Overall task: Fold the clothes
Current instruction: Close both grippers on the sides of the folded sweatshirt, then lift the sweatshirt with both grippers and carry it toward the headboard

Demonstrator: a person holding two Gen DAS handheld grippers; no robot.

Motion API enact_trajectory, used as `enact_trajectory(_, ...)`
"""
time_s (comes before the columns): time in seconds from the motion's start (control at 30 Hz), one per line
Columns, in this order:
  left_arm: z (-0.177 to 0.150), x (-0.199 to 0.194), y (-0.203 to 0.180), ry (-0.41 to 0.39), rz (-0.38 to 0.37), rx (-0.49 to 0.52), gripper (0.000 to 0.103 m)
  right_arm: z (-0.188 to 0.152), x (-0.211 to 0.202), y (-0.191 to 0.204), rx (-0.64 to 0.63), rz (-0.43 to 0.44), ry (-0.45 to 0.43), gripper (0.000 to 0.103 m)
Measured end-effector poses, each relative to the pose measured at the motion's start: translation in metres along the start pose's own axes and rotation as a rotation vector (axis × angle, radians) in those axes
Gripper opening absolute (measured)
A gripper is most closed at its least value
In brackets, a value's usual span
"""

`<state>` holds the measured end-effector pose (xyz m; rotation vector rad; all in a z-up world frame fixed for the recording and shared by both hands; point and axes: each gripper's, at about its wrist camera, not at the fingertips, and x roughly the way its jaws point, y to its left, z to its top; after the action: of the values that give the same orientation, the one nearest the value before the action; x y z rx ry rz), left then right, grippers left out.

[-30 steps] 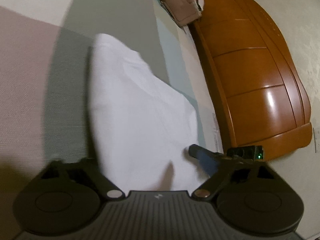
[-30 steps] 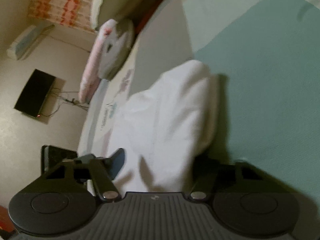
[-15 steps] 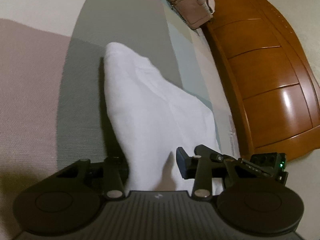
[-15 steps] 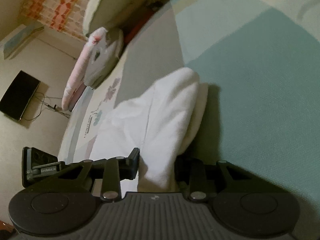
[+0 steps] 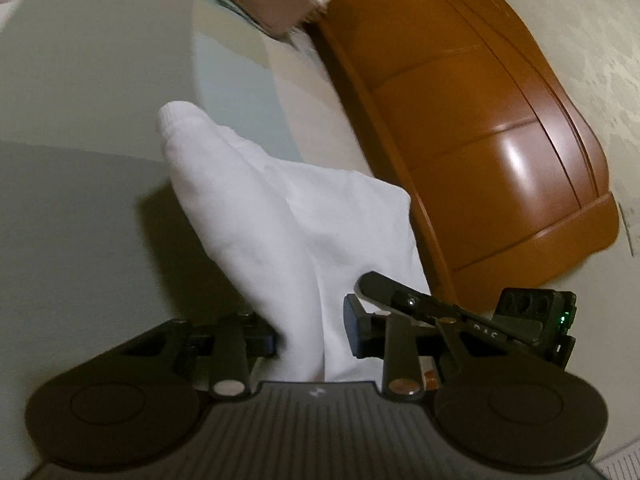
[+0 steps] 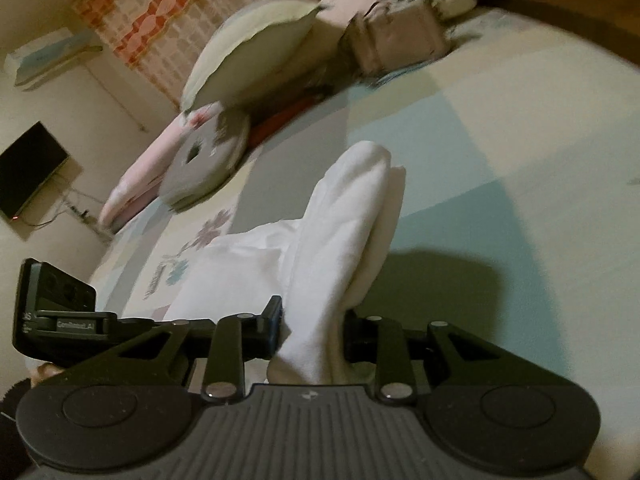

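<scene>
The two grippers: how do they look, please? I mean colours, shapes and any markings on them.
The left gripper and the right gripper are alike: matte black, with a ribbed grey plate flanked by two round discs, angular link arms with silver rivets, and dark blue finger pads. The left gripper's side module has a green light and white lettering.

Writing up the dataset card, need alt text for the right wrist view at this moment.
The right claw pinches a bunched white garment above a pastel patchwork bed sheet. The left claw grips the same cloth alongside. Pillows and a brown bag lie beyond.
</scene>
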<state>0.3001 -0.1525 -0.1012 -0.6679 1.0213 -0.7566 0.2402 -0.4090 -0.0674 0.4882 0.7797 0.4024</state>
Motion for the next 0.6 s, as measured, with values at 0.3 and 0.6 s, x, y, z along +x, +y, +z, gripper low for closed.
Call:
enact_trajectory(0.3,0.025,0.104,-0.063,0.064,-0.141,0.054,0.029,0.051,-0.069,-0.063,-0.038,-0.227,-0.097,0.032)
enact_trajectory(0.6,0.037,0.180,-0.074,0.072,-0.170,0.049,0.029,0.100,-0.070,-0.134,-0.015,-0.383,-0.125,0.032)
